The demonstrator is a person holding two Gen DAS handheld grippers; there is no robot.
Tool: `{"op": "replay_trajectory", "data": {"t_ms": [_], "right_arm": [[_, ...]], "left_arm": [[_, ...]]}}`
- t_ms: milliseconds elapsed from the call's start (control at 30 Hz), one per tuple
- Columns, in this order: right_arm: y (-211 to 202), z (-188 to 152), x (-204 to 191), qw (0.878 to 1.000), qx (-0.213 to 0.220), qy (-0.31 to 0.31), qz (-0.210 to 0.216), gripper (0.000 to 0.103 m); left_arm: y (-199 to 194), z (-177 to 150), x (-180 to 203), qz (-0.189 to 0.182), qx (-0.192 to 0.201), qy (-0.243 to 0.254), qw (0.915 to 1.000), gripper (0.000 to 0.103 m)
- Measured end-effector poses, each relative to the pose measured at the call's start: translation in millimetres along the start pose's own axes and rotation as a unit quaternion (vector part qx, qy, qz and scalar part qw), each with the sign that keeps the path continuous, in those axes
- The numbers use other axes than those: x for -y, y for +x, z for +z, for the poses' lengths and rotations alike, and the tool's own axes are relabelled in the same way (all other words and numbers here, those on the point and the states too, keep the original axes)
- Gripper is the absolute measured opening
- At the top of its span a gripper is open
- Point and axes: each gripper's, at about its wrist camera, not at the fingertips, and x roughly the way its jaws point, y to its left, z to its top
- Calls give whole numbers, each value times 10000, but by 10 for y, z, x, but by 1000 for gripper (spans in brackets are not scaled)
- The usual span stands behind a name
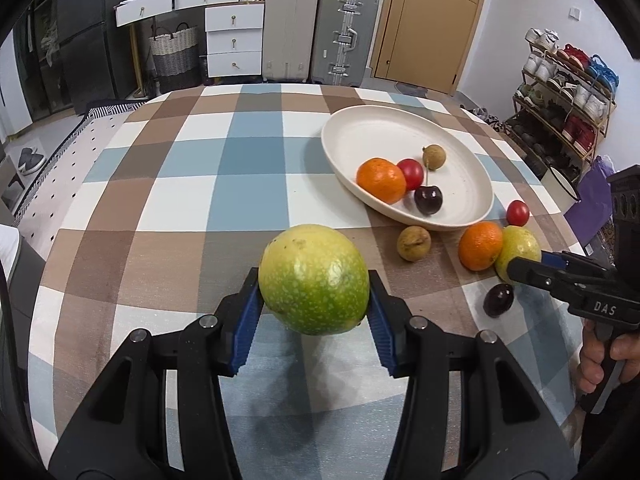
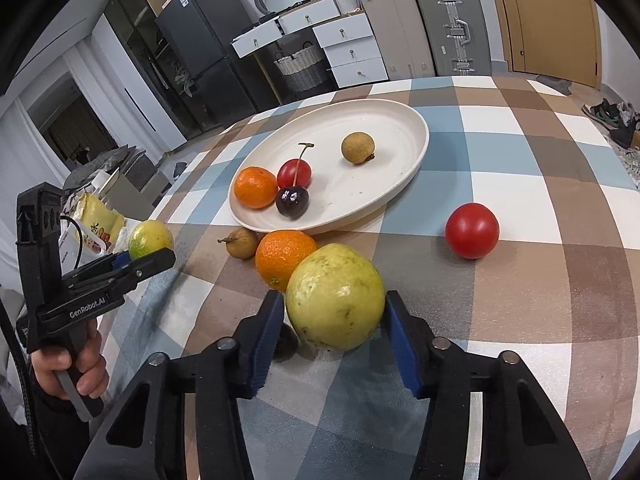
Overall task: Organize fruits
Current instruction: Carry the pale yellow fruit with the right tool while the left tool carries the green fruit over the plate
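My left gripper (image 1: 314,300) is shut on a green speckled guava (image 1: 314,280) and holds it a little above the checked tablecloth. My right gripper (image 2: 334,308) is shut on a yellow-green guava (image 2: 336,296) that sits on the cloth against an orange (image 2: 282,256). Up the table, the cream plate (image 2: 416,120) holds an orange (image 2: 255,187), a red tomato (image 2: 294,174), a dark cherry (image 2: 292,202) and a longan (image 2: 358,147). Loose near the plate lie a longan (image 2: 242,243), a red tomato (image 2: 472,230) and a dark cherry (image 1: 498,300).
The round table's edge (image 1: 48,264) curves close on the left. Snack packets (image 2: 100,228) lie beyond it. Suitcases (image 1: 316,32), white drawers and a shoe rack (image 1: 560,92) stand past the far side. A hand (image 2: 80,372) grips the left tool's handle.
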Motion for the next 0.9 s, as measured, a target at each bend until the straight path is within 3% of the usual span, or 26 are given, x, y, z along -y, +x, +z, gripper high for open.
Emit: {"op": "replay_trajectory", "data": {"t_ms": [900], "right_arm": [[-369,89,21,9976,687,-12,-34,49]], "left_arm": [[-172,184,343,-214,308,333,9987,47]]}}
